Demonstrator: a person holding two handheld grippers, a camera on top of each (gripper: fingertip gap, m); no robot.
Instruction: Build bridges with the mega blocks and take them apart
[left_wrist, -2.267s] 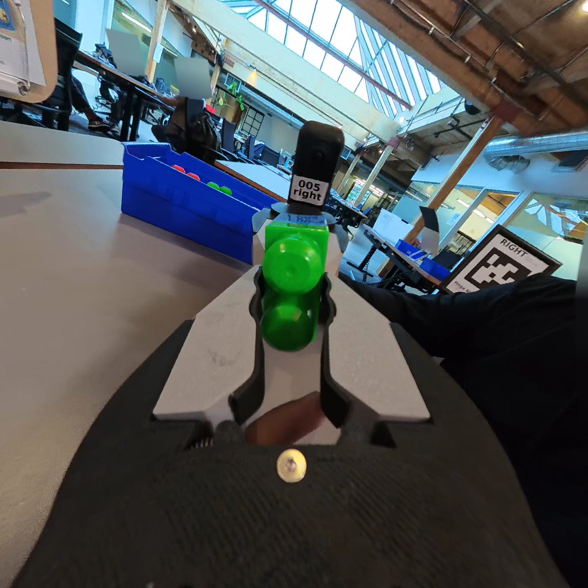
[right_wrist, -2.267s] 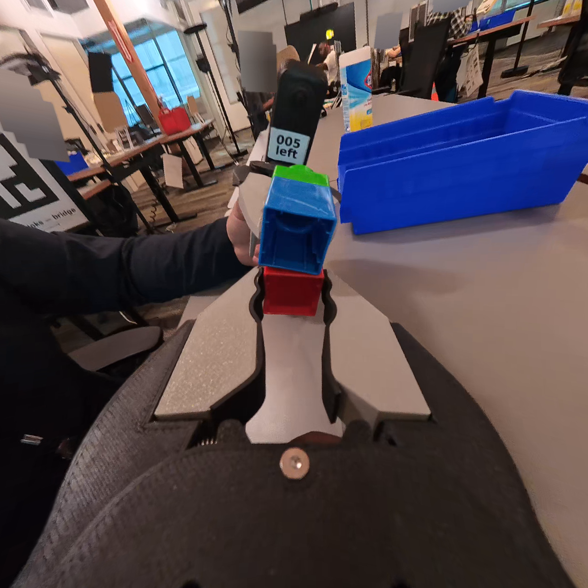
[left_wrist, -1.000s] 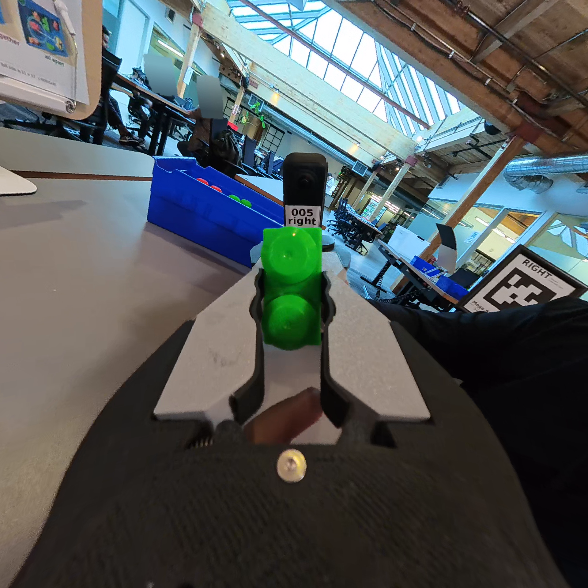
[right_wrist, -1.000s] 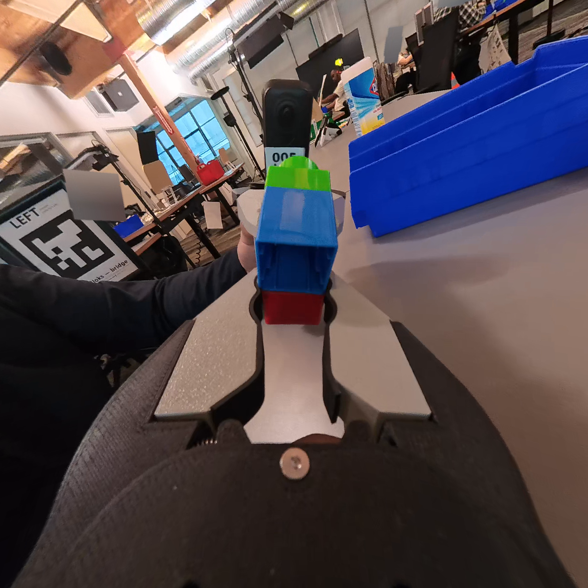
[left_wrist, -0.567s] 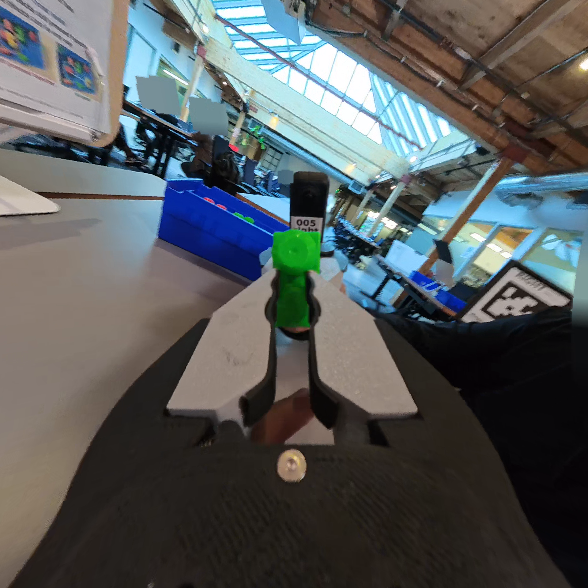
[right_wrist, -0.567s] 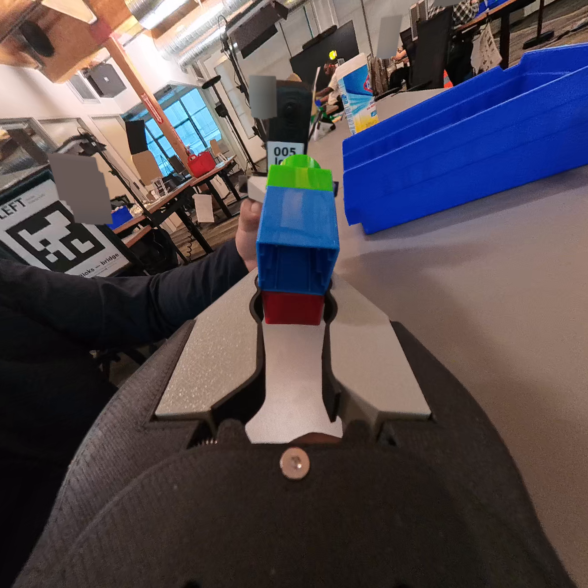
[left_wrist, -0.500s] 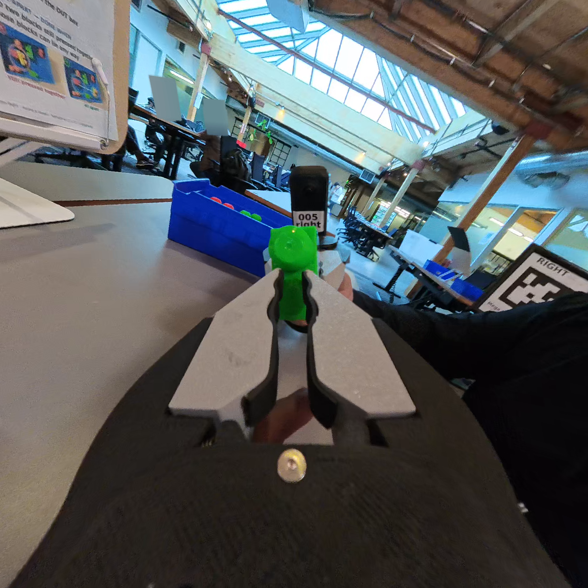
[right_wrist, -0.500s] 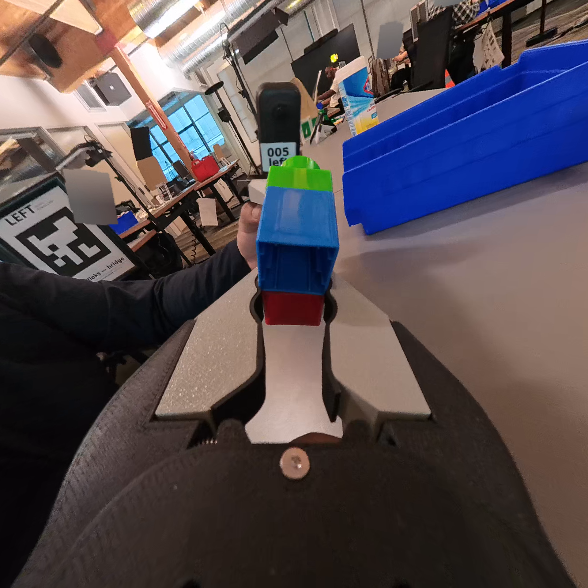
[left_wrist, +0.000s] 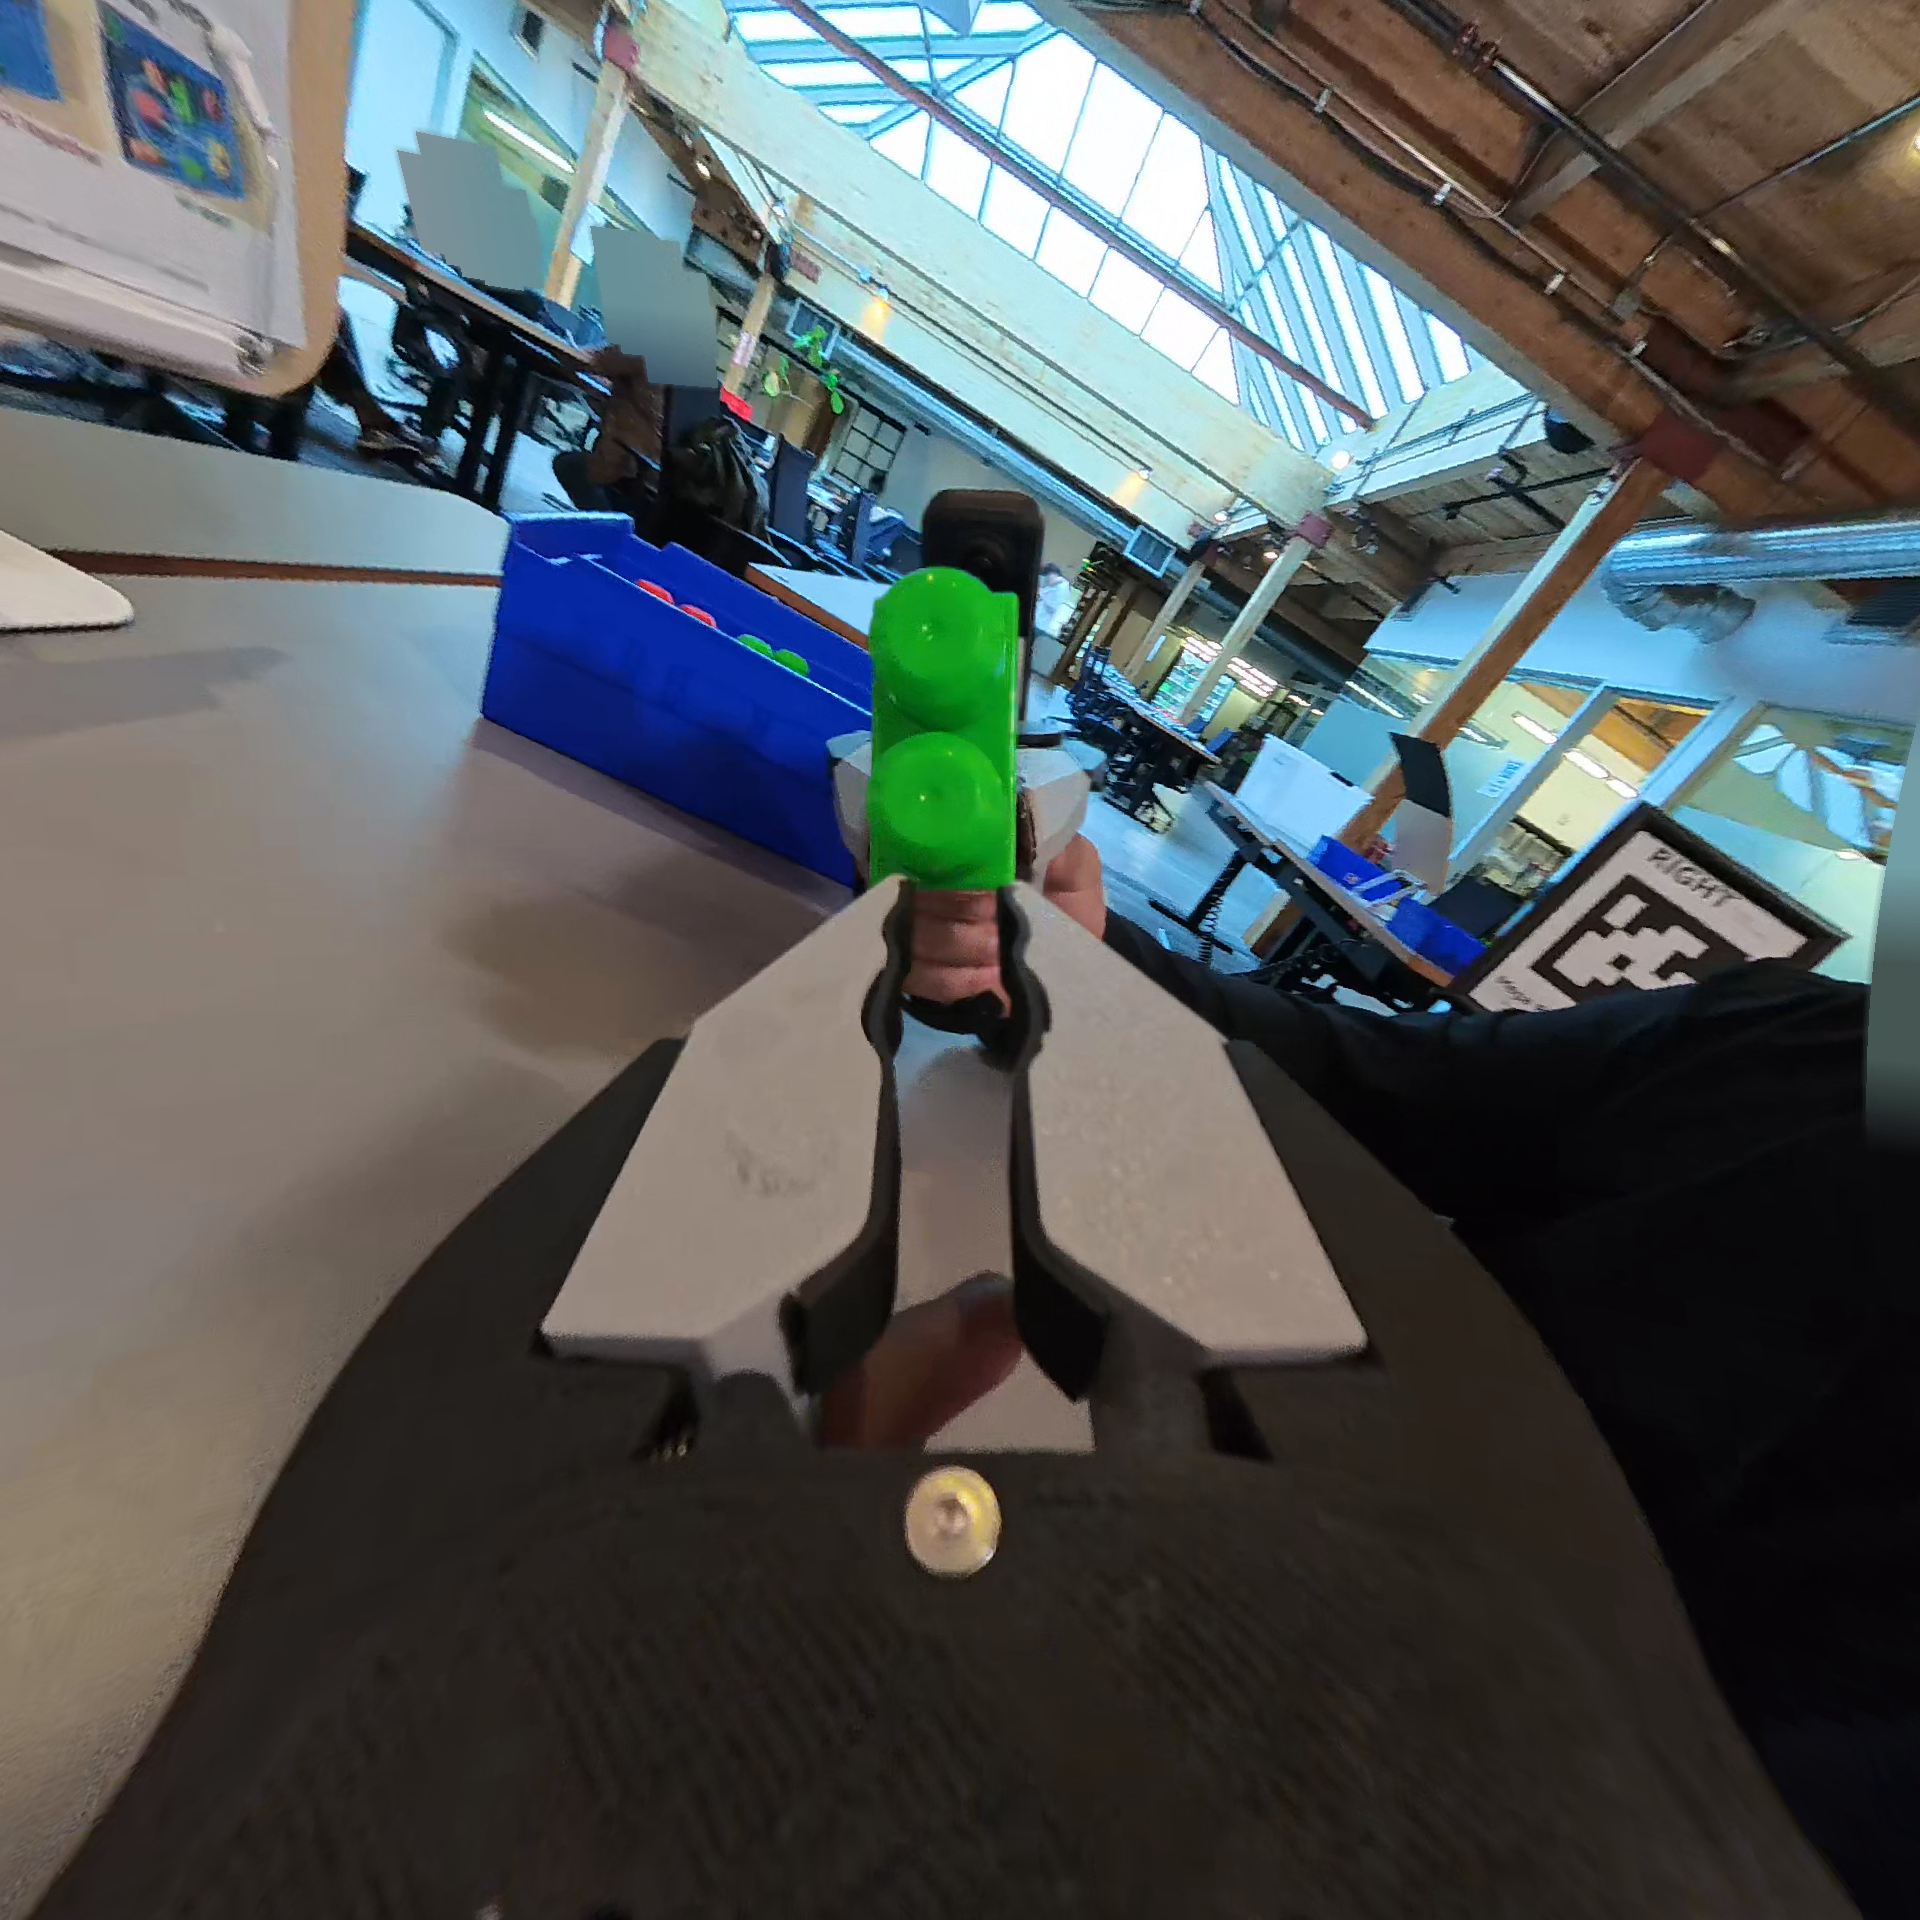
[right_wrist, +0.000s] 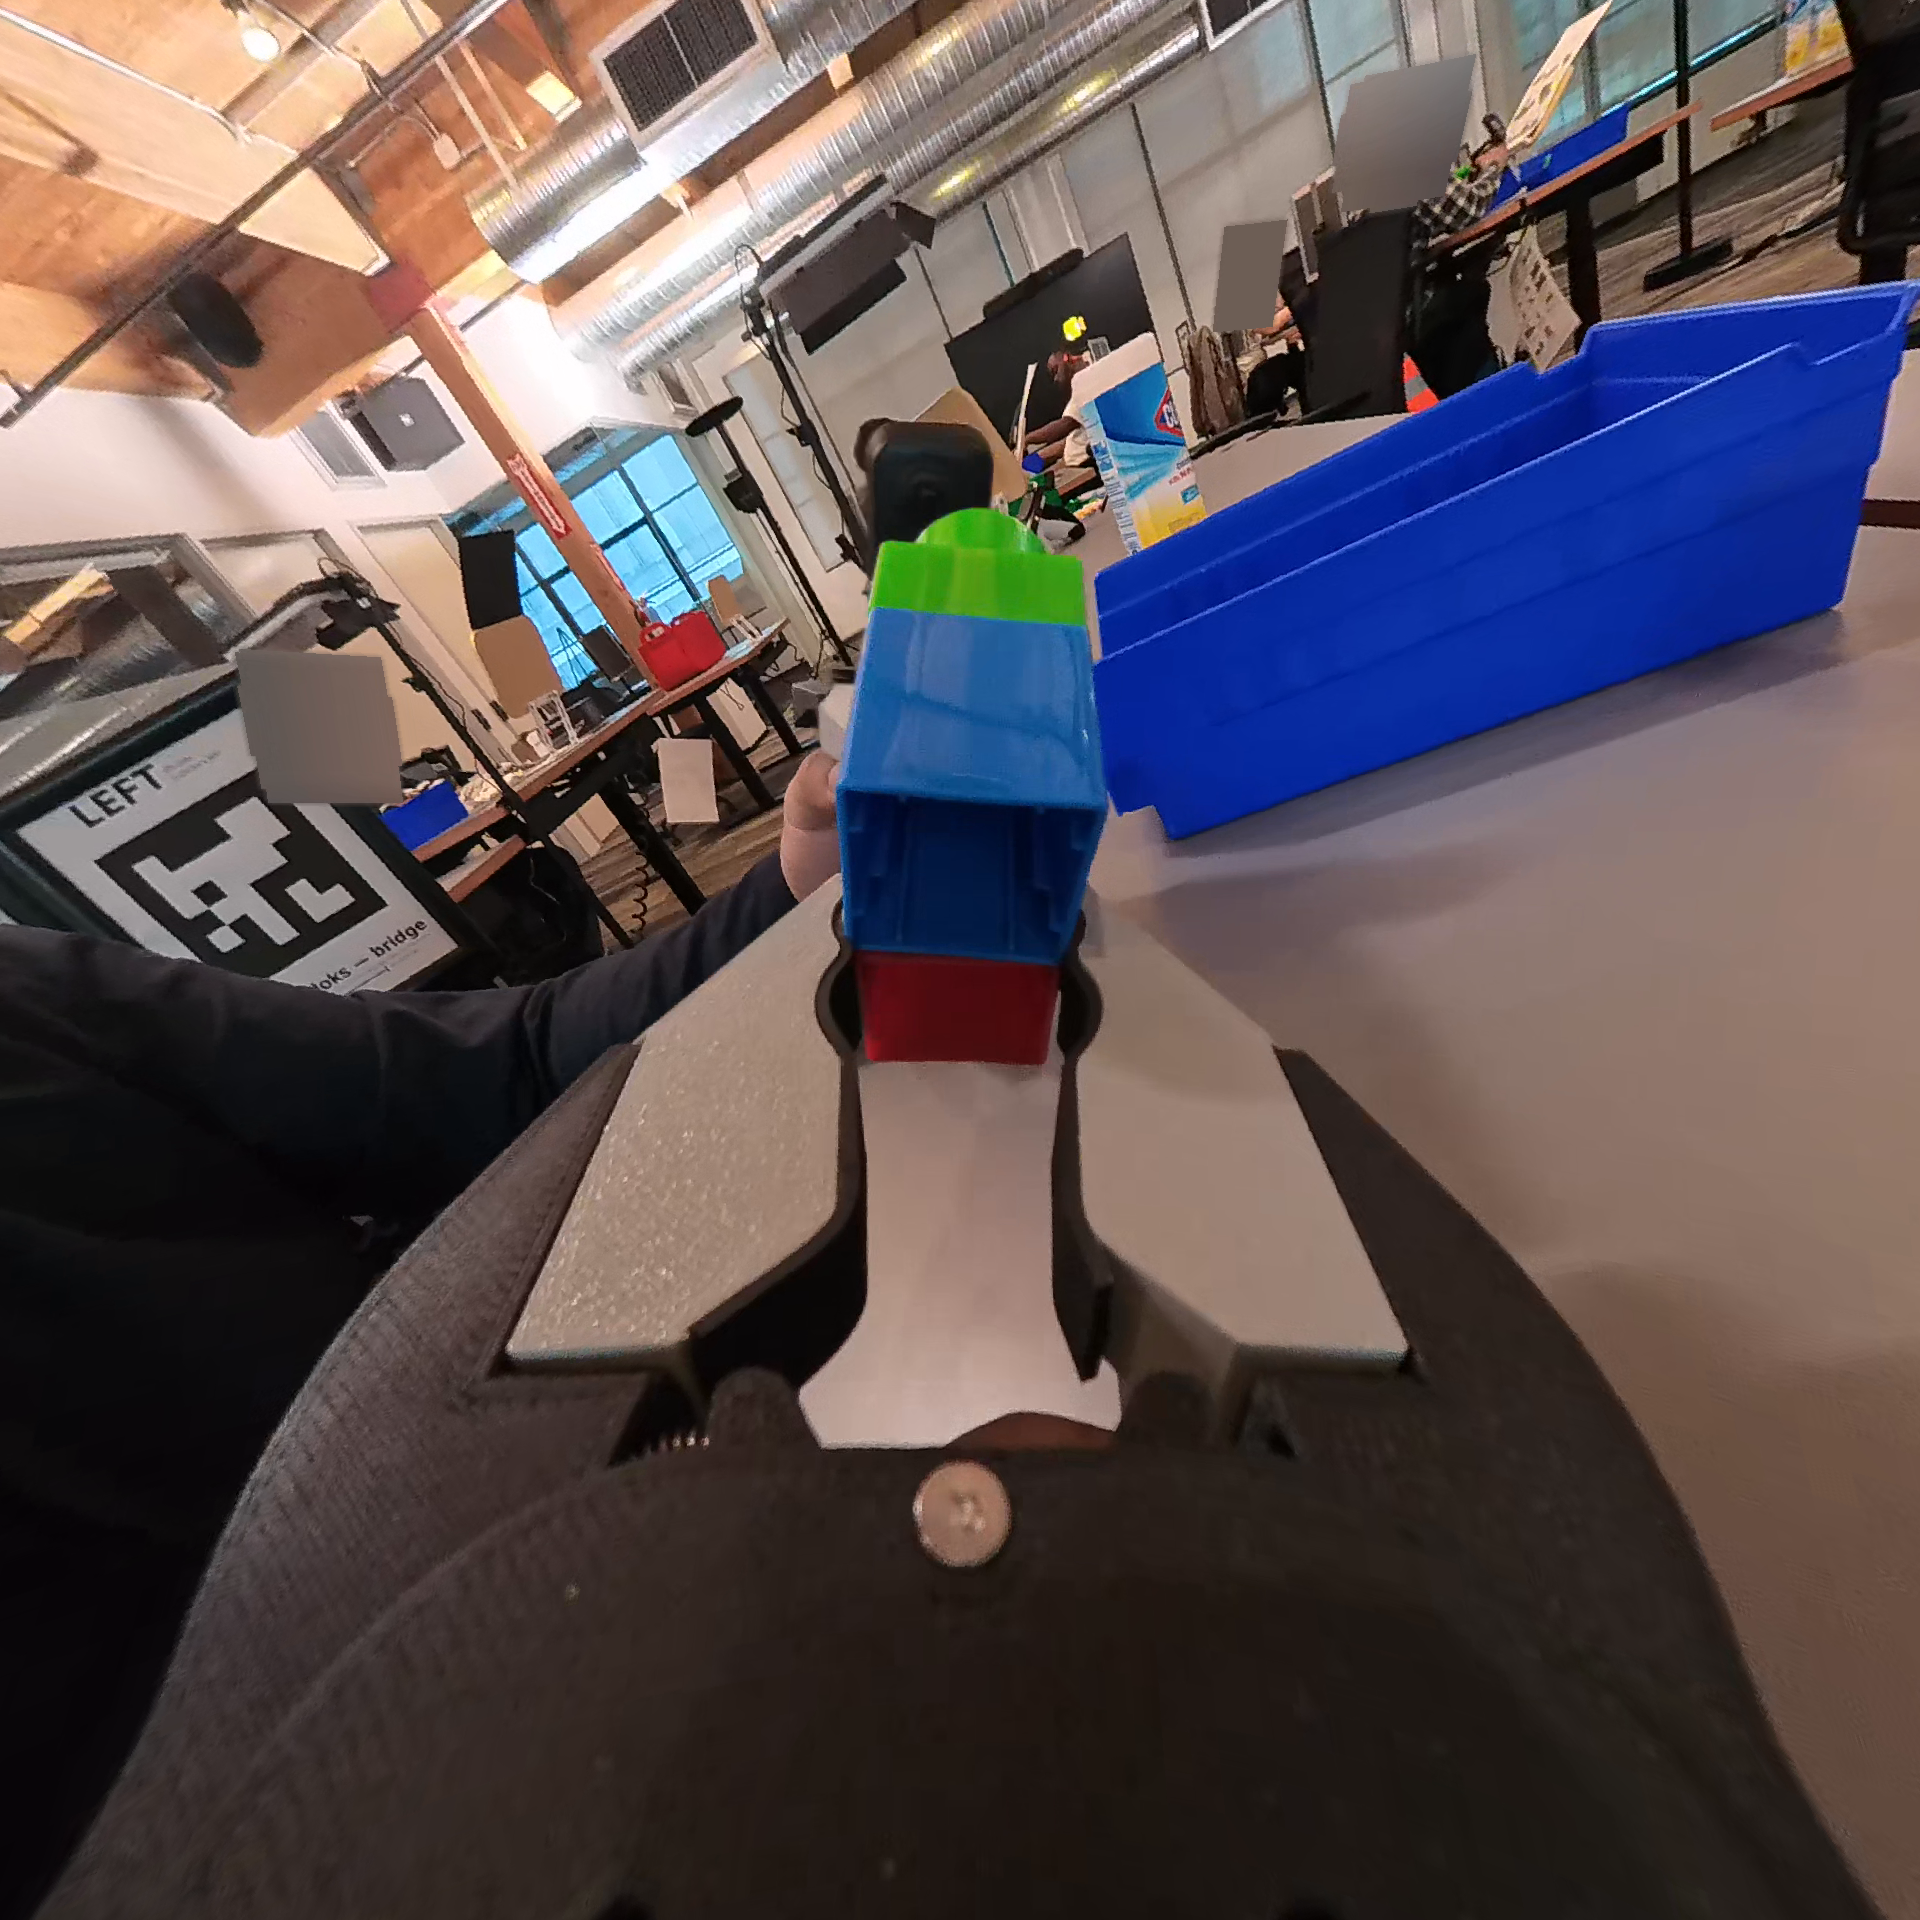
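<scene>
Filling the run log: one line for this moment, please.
right: shut on red, blue and green stacked on it | left: fingers apart, empty, tips at green

Open workshop hall under a timber ceiling (left_wrist: 1558, 135) with long skylights (left_wrist: 1091, 197) and silver ducts (right_wrist: 852, 135). Daylight through blue-paned windows (right_wrist: 623, 530). Wooden posts (left_wrist: 1496, 665), rows of desks (right_wrist: 634, 748), dark chairs. Grey tabletop (left_wrist: 260, 883) in front.
</scene>
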